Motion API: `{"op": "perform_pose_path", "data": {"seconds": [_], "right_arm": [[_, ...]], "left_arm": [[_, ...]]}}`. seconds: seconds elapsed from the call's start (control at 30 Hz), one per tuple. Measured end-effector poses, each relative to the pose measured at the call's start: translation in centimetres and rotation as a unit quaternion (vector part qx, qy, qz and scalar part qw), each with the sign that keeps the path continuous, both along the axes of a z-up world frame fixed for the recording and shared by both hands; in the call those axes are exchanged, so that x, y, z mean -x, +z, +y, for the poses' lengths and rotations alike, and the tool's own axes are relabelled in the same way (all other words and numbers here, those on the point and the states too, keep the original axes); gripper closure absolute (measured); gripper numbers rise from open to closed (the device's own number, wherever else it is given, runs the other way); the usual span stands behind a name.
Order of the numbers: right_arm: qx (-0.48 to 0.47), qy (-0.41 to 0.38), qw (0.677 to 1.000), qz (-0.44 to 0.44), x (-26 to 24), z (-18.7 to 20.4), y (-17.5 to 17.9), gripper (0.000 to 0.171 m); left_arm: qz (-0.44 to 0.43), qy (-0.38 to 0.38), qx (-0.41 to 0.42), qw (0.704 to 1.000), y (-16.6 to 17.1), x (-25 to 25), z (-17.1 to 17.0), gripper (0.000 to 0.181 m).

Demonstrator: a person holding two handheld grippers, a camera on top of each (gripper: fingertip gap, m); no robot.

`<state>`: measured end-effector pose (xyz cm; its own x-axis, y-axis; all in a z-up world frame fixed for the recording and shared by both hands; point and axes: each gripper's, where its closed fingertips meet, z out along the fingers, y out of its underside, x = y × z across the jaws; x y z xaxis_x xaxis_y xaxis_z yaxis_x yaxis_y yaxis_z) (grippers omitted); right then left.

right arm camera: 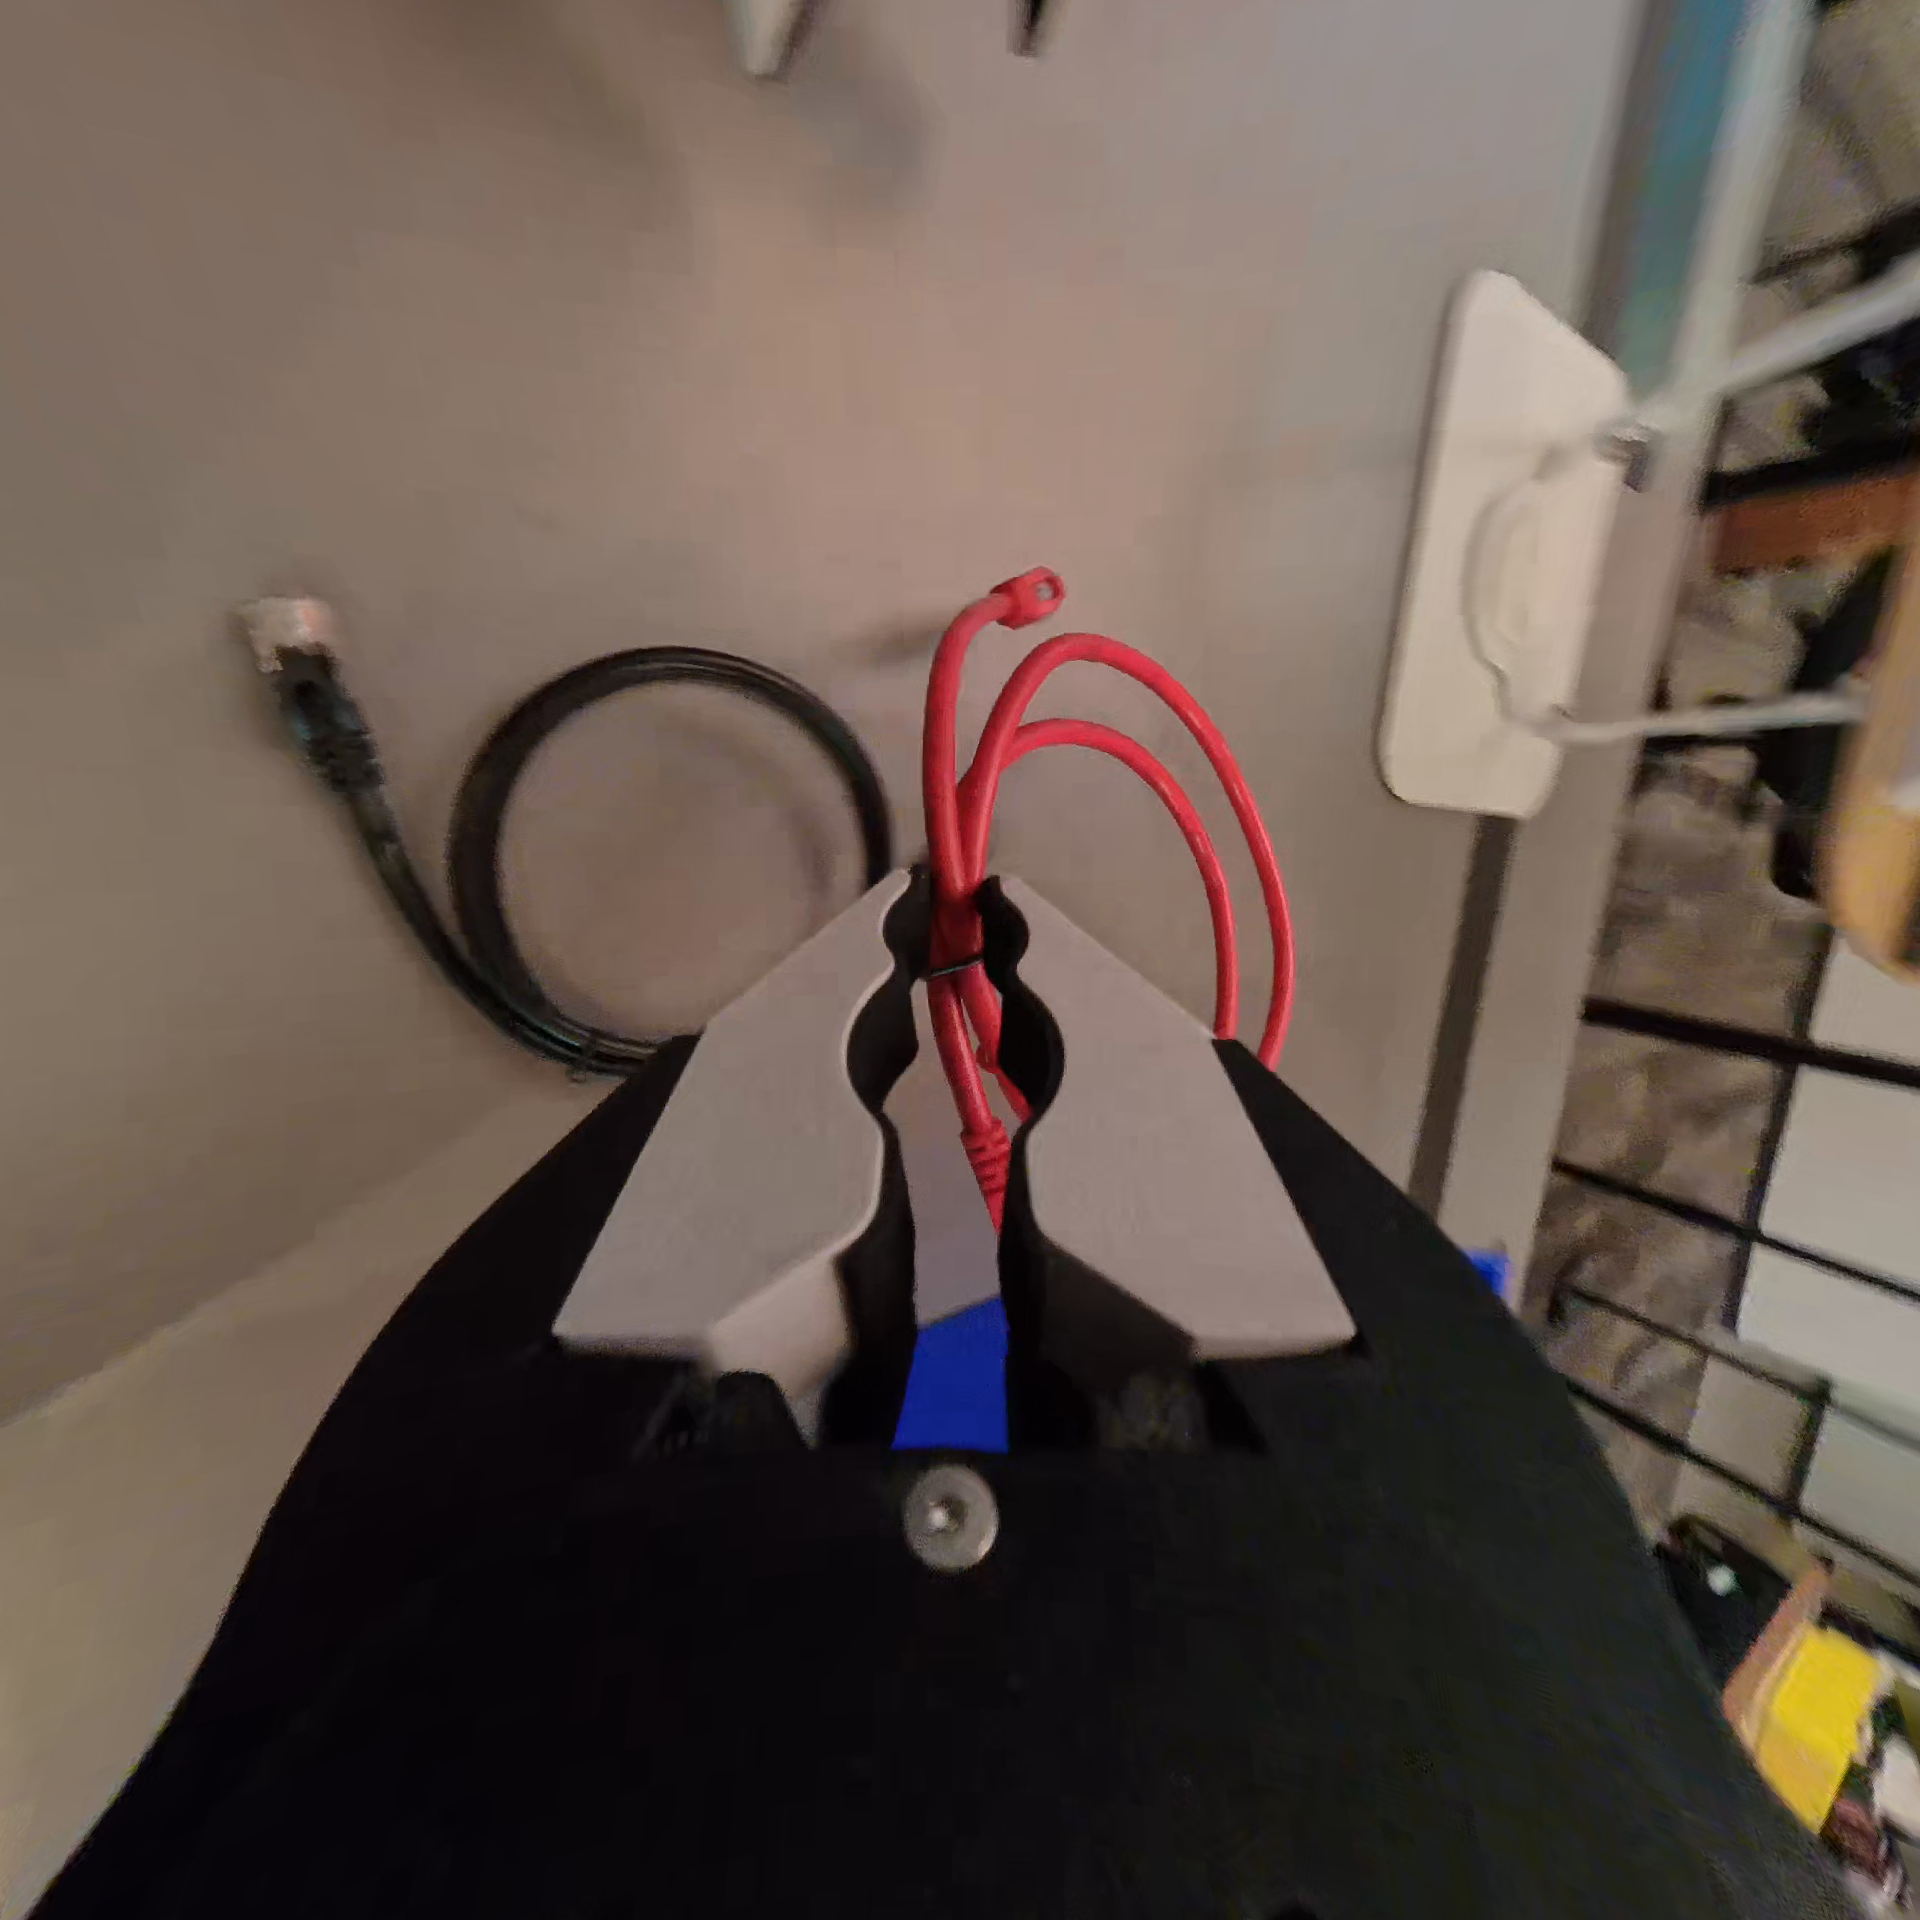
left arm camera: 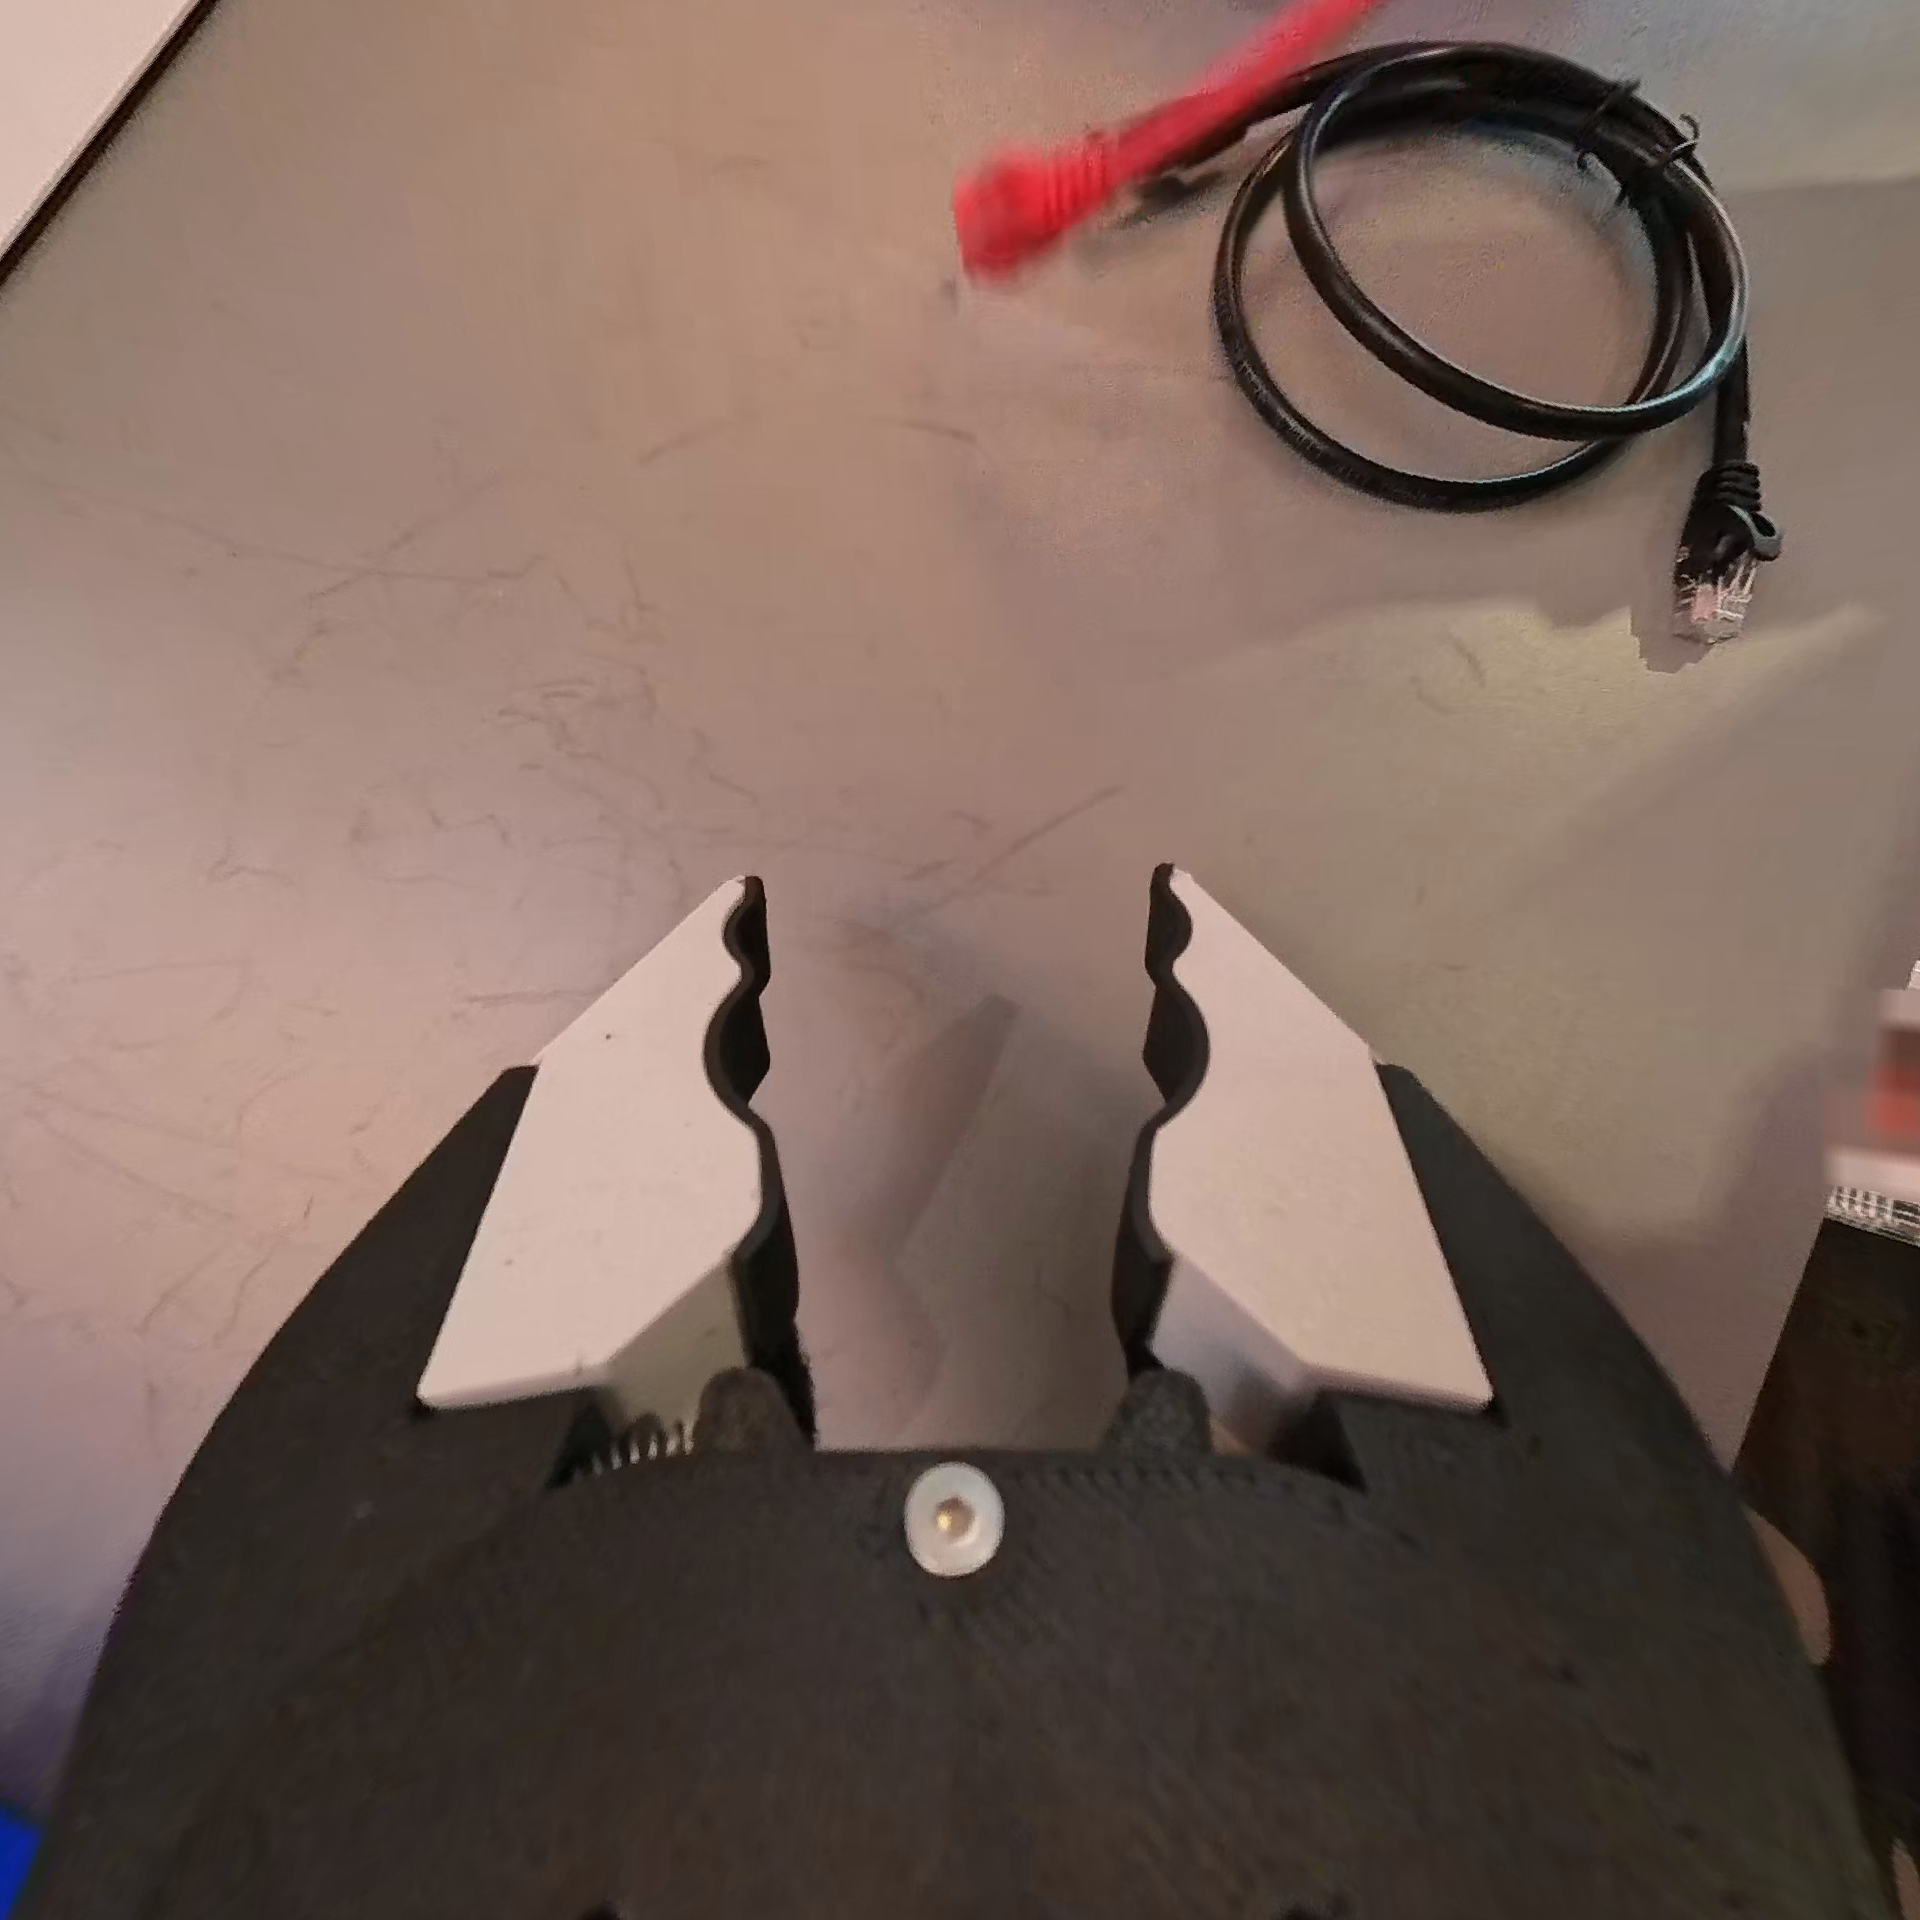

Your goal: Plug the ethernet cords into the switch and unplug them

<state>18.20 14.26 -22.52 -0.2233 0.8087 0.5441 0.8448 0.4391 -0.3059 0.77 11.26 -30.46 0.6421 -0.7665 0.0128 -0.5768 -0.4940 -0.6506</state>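
My right gripper [right arm camera: 956, 883] is shut on a bundled red ethernet cord [right arm camera: 1216, 821], held above the grey table with its loops and one plug [right arm camera: 1029, 597] sticking out past the fingertips. In the left wrist view the red cord [left arm camera: 1049, 203] shows blurred at the top. A coiled black ethernet cord [left arm camera: 1455, 281] lies on the table at the upper right, its clear plug [left arm camera: 1709, 597] pointing toward me; it also shows in the right wrist view [right arm camera: 665, 831], left of the fingers. My left gripper [left arm camera: 958, 883] is open and empty over bare table. A white flat device [right arm camera: 1496, 540] lies at the table's right edge.
The grey scratched table [left arm camera: 520, 571] spreads around the left gripper. A white cable [right arm camera: 1704, 717] runs off the white device. Past the table's right edge are a dark wire rack [right arm camera: 1745, 1247] and floor clutter. The other gripper's fingertips [right arm camera: 769, 42] show at the top. Spacing between my two grippers at the tips: around 20 cm.
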Motion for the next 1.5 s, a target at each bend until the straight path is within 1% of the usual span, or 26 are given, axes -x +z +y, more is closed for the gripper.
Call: {"op": "perform_pose_path", "data": {"seconds": [0.1, 0.17, 0.23, 0.3, 0.37, 0.5, 0.6, 0.67, 0.73, 0.87, 0.93, 0.97, 1.0, 1.03, 1.1, 1.17, 1.2, 1.23, 1.27, 1.37, 1.47, 1.5], "right_arm": [[-0.044, -0.073, 0.994, 0.070, -2.3, 2.7, 4.8, 0.164], [-0.082, -0.132, 0.982, 0.106, -5.1, 4.8, 7.7, 0.164], [-0.117, -0.201, 0.965, 0.118, -8.7, 6.8, 9.3, 0.164], [-0.135, -0.263, 0.948, 0.120, -12.4, 8.3, 9.4, 0.164], [-0.146, -0.305, 0.935, 0.112, -15.6, 9.3, 8.1, 0.164], [-0.120, -0.358, 0.920, 0.102, -20.4, 10.5, 2.8, 0.164], [-0.073, -0.379, 0.916, 0.104, -22.2, 10.9, -1.6, 0.165], [-0.019, -0.385, 0.919, 0.083, -22.7, 10.6, -4.7, 0.163], [-0.002, -0.390, 0.919, 0.062, -23.2, 10.6, -6.2, 0.162], [0.035, -0.382, 0.923, 0.046, -23.1, 10.2, -5.9, 0.162], [0.051, -0.378, 0.923, 0.053, -22.9, 9.8, -4.9, 0.153], [0.053, -0.383, 0.921, 0.056, -22.9, 9.7, -4.1, 0.139], [0.043, -0.383, 0.921, 0.062, -22.7, 9.5, -2.9, 0.131], [0.030, -0.370, 0.926, 0.072, -21.9, 9.0, -1.5, 0.131], [0.018, -0.301, 0.949, 0.089, -18.3, 6.6, 1.1, 0.129], [0.040, -0.187, 0.978, 0.086, -12.9, 2.1, 1.9, 0.128], [0.056, -0.132, 0.987, 0.071, -10.5, -0.4, 1.5, 0.125], [0.071, -0.088, 0.992, 0.047, -8.6, -2.6, 0.5, 0.126], [0.085, -0.059, 0.995, 0.016, -7.4, -4.2, -0.9, 0.126], [0.123, -0.023, 0.990, -0.062, -5.5, -6.5, -5.8, 0.126], [0.166, -0.007, 0.982, -0.085, -4.3, -7.4, -9.1, 0.129], [0.178, -0.006, 0.980, -0.090, -4.2, -7.5, -9.8, 0.132]], "left_arm": [[-0.002, 0.002, 0.000, 1.000, 0.1, 0.1, 0.1, 0.111], [-0.003, 0.003, 0.001, 1.000, 0.0, 0.2, 0.1, 0.111], [-0.003, 0.002, 0.003, 1.000, -0.2, 0.1, 0.1, 0.111], [-0.001, -0.001, 0.005, 1.000, -0.3, -0.1, 0.0, 0.111], [0.001, -0.003, 0.006, 1.000, -0.4, -0.2, 0.0, 0.111], [0.001, -0.002, 0.006, 1.000, -0.5, -0.3, 0.0, 0.111], [0.001, -0.001, 0.009, 1.000, -0.6, -0.3, -0.1, 0.111], [0.003, -0.002, 0.010, 1.000, -0.7, -0.4, -0.1, 0.111], [0.005, -0.003, 0.011, 1.000, -0.9, -0.5, -0.2, 0.111], [0.006, -0.003, 0.015, 1.000, -1.1, -0.6, -0.2, 0.111], [0.008, -0.002, 0.016, 1.000, -1.3, -0.6, -0.2, 0.111], [0.008, -0.002, 0.016, 1.000, -1.3, -0.6, -0.2, 0.111], [0.008, -0.002, 0.016, 1.000, -1.3, -0.6, -0.2, 0.111], [0.009, -0.002, 0.016, 1.000, -1.3, -0.6, -0.2, 0.111], [0.008, -0.001, 0.017, 1.000, -1.4, -0.5, -0.1, 0.111], [0.007, -0.002, 0.019, 1.000, -1.5, -0.6, -0.1, 0.111], [0.007, -0.003, 0.020, 1.000, -1.6, -0.7, -0.1, 0.111], [0.007, -0.005, 0.021, 1.000, -1.6, -0.8, -0.1, 0.111], [0.008, -0.007, 0.021, 1.000, -1.7, -0.9, -0.2, 0.111], [0.012, -0.013, 0.018, 1.000, -1.6, -1.1, -0.4, 0.111], [0.015, -0.014, 0.012, 1.000, -1.3, -0.9, -0.6, 0.111], [0.014, -0.012, 0.011, 1.000, -1.1, -0.8, -0.6, 0.111]]}}
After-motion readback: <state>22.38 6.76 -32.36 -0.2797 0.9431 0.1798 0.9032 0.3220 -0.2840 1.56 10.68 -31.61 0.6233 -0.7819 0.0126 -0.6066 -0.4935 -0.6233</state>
